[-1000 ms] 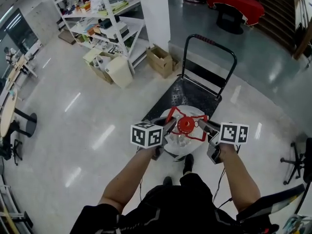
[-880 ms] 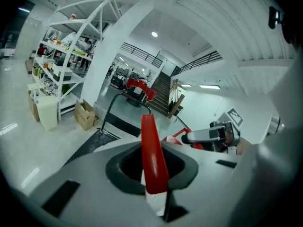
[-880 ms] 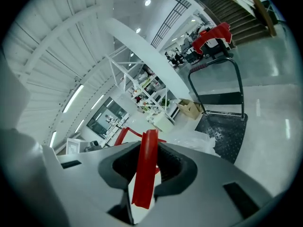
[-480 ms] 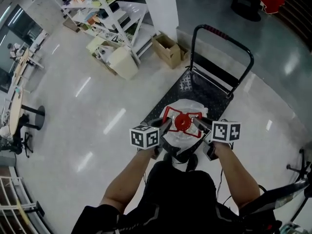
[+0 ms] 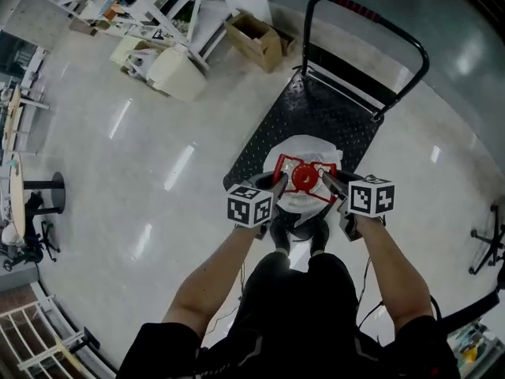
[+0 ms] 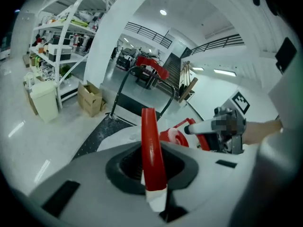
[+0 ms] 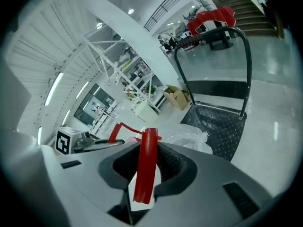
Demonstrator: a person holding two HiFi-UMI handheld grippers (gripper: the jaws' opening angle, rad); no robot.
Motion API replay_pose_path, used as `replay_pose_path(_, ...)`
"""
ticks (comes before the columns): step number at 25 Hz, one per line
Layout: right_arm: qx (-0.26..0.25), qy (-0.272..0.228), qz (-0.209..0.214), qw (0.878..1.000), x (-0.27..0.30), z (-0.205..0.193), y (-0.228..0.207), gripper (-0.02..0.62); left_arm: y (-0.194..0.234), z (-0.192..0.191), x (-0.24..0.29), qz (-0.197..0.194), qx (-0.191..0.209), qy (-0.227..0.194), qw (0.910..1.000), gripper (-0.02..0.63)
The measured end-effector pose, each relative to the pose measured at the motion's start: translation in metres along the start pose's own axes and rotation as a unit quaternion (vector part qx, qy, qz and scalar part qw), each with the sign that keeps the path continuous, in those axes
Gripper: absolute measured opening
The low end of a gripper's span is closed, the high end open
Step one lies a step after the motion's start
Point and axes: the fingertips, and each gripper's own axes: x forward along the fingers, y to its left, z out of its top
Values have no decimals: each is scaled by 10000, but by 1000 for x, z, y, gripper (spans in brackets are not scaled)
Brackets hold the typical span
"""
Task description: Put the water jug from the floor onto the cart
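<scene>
The water jug (image 5: 309,151), a white body in a thin plastic wrap (image 7: 191,138) with a red cap (image 5: 303,178), sits over the near end of the cart (image 5: 316,113), at the end opposite its push bar (image 5: 371,24). From above I cannot tell whether its base rests on the deck or hangs just clear of it.

A red handle (image 5: 286,166) frames the cap, and each gripper takes one side of it. The left gripper (image 5: 278,186) has its jaws narrowed tightly on a red strap (image 6: 151,148). The right gripper (image 5: 328,185) clamps the opposite strap (image 7: 146,167) with its jaws a little wider. Holding both sides likely shares the weight and keeps the jug upright.

The head view alone gives the layout: jug at the cart's near edge, and the person's feet just short of that edge. The gripper views alone show each strap seated between the pads, and each shows the other gripper across the cap. The right gripper view also shows the deck beyond the jug lying free, and a cardboard box (image 7: 176,97) past the cart's far side.
</scene>
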Motion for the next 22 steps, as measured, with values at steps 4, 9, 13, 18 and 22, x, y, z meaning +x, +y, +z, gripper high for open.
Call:
replay_pose_path(4,316,124,-123,9993,41,-21,-33,87,36,-21,37,-5,24,298,9996,43)
replay_pose_path(9,425,164,-233,9987,79,-21,-56,87,69,-33,66,-7,-205,423,9989,41)
replay_pose_path(13,521,169,-217,9983,94,-23,-65,87,86,-37,75,30,-363,392,9986,41)
replay_pose_path(18,723,291,-290,9965,103,-31,-68,87,105,-41,73,181,-350,398,9984,41)
replay_pose_path(22,782,234,-458,9956,106,-38,-71,87,118,-50,70,378,-273,391,9981,41)
